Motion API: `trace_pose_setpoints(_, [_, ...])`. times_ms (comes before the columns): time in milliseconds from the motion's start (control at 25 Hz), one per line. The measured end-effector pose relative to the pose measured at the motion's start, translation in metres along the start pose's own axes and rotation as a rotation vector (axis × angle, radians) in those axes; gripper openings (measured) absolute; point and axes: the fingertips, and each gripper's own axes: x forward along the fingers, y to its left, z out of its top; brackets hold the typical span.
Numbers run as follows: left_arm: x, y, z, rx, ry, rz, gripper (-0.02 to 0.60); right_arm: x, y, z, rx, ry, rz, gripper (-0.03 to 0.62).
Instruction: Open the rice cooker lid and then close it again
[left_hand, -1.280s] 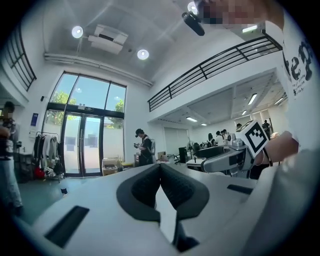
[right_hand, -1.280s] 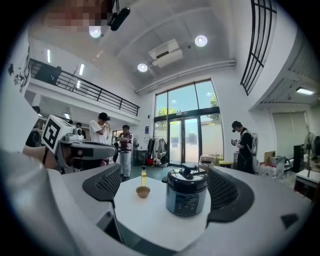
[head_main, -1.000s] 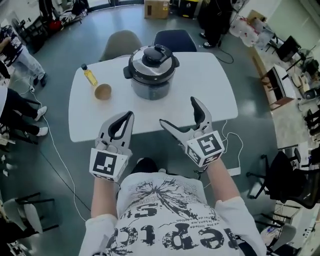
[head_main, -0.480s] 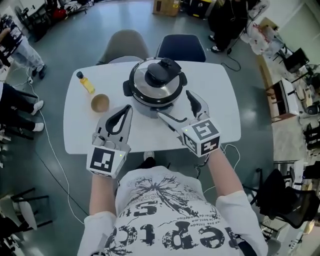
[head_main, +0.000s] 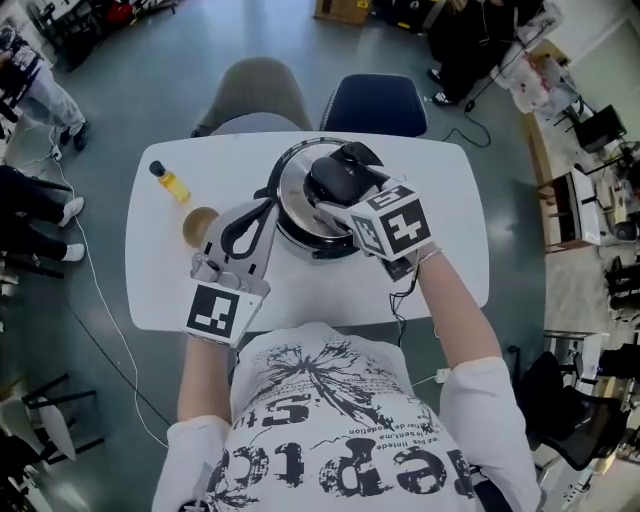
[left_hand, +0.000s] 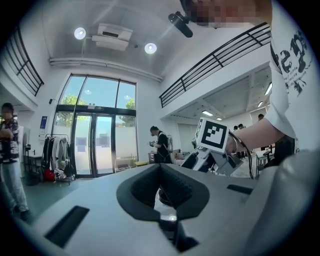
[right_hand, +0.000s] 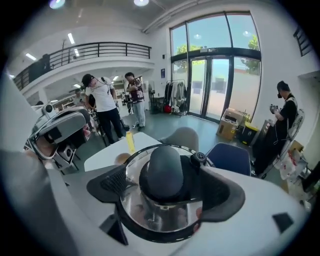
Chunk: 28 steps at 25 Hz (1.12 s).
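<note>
My right gripper (right_hand: 167, 189) is closing around the lid handle (right_hand: 162, 170), so I centre it first; my left gripper (head_main: 262, 208) sits shut at the rice cooker's (head_main: 298, 228) eight o'clock.

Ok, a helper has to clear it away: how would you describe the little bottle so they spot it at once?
Start at the white table, then go to its far left corner, left of the rice cooker. The bottle is there, just beyond the brown cup. It alone is yellow, with a dark cap.
</note>
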Motion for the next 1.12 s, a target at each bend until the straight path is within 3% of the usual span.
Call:
trace_pose_setpoints(240, [0.026,0.026,-0.003,0.004,-0.002,-0.026,0.014,0.039,-0.006,0.017,-0.002,0.161,0.037,0.415])
trace_pose_setpoints(400, [0.036,0.042,-0.005,0.011,0.003,-0.032,0.014,0.057,-0.011,0.019,0.028,0.252,0.022,0.307])
trace_pose_setpoints(480, [0.038,0.045,-0.007,0.010,0.005,-0.030,0.014,0.062,-0.013,0.017,0.025,0.277,0.025,0.299])
trace_pose_setpoints(720, [0.032,0.057,-0.013,-0.021,0.016,0.006,0.014,0.064,-0.009,0.020,0.021,0.273,0.037,0.295])
trace_pose_setpoints(1120, [0.028,0.039,0.009,0.030,-0.020,-0.018,0.014,0.049,-0.010,0.017,0.030,0.243,0.029,0.293])
